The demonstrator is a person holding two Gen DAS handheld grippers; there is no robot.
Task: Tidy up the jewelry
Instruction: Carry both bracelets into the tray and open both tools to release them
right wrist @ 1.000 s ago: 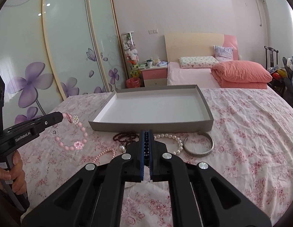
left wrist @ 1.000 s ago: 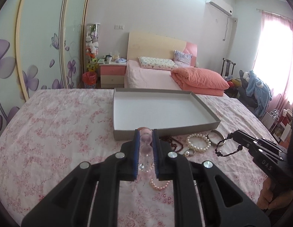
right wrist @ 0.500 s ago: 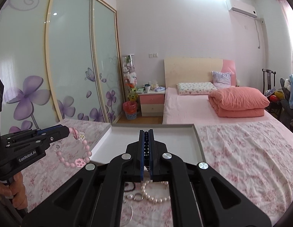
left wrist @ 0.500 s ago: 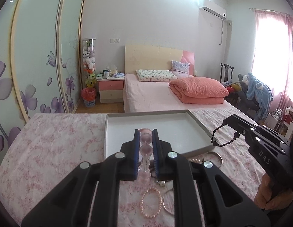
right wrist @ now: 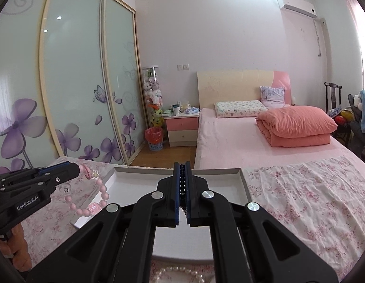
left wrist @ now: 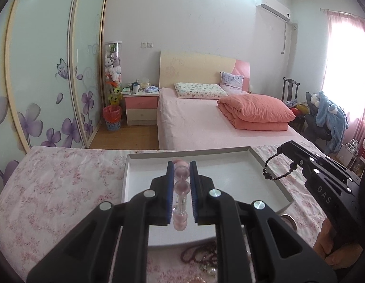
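- Left gripper (left wrist: pixel 181 165) is closed on a pink bead bracelet (right wrist: pixel 97 199); the beads sit in a line between the blue pads, along the fingers.
- From the right wrist view, this bracelet hangs as a loop from the tip of the left gripper (right wrist: pixel 80 168), above the left edge of the gray tray (left wrist: pixel 272 176). Its long axis goes down and to the right, and it carries two small flower charms.
- Inside the left wrist view only some beads of the loop are visible; the rest is hidden behind the fingers.
- Right gripper (right wrist: pixel 183 165) is closed on a dark bead bracelet (left wrist: pixel 276 167). In its own view the beads show only as a thin dark line between the pads.
- From the left wrist view, the dark loop hangs down from the tip of the right gripper (left wrist: pixel 285 146), over the right rim of the tray, with its long axis going down and slightly left.
- Near the bottom of both views, more jewelry lies on the floral bedsheet (right wrist: pixel 312 200): a white pearl strand (right wrist: pixel 180 274) and a dark red bead string (left wrist: pixel 196 254), both partly covered by the gripper bodies and cut by the picture edge.
- Behind the tray stands a pink bed (right wrist: pixel 241 141) with a folded orange quilt (right wrist: pixel 298 125).
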